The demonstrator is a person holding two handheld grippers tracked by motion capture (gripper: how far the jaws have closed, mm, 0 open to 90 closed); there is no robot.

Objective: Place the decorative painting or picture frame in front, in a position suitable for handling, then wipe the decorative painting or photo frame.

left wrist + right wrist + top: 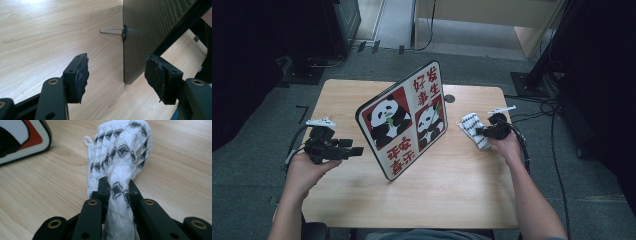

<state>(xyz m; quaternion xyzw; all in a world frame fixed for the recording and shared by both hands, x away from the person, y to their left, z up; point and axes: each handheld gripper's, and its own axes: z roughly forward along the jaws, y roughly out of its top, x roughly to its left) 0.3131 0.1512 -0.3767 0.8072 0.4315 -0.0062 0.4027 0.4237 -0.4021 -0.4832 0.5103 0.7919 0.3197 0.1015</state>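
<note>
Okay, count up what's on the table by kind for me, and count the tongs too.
Panda picture board: 1
Black-and-white patterned cloth: 1
Tongs: 2, left open, right shut on the cloth
Total: 4

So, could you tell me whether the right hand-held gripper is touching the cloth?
Touching. The right gripper view shows the right hand-held gripper with its jaws pinched on a bunched fold of the cloth.

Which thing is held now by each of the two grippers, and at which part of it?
The right gripper pinches the white cloth with black pattern at a bunched fold. The left gripper holds nothing; its jaws stand open.
</note>
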